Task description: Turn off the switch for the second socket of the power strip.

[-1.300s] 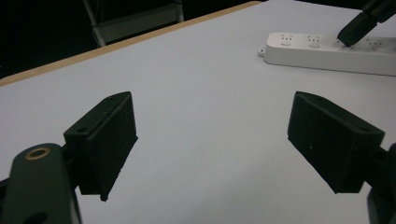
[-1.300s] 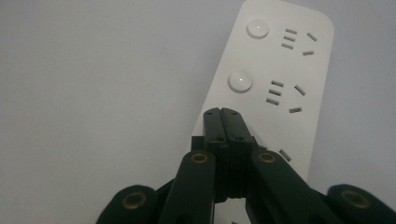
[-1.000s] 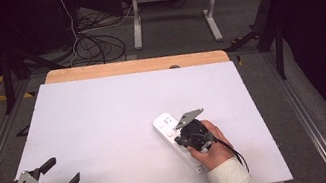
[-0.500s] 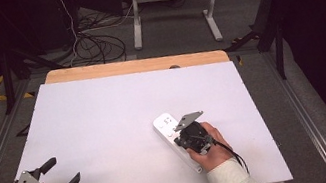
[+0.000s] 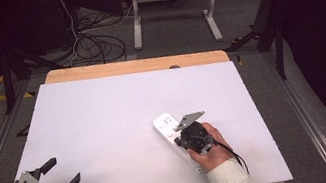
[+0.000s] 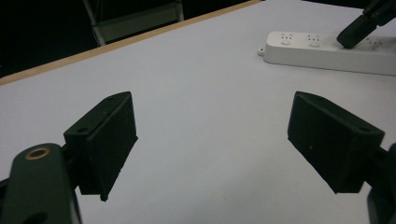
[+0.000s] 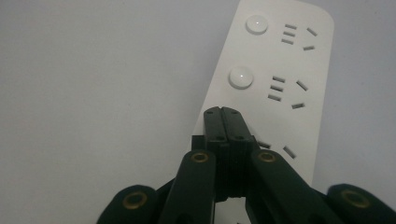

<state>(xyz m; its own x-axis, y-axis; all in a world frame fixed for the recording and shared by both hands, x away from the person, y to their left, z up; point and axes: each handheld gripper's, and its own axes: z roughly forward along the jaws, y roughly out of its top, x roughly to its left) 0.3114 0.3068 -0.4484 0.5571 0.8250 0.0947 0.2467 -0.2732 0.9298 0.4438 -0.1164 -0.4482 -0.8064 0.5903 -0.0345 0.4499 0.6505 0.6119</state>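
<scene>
In the high view, the near half of the long white plastic power strip [image 5: 172, 133] is covered by the right hand-held gripper [image 5: 184, 133] and the hand that carries it, so its end and its cable cannot be seen. In the right gripper view, the closed black jaws hide the third round white button [image 7: 240, 77] position of the strip, and whether the tips press something there is not possible to tell. The strip is cut off at the bottom edge of this picture. In the left gripper view, the strip [image 6: 327, 49] runs out of the right edge, and the left hand-held gripper [image 6: 224, 144] is cut at the bottom.
</scene>
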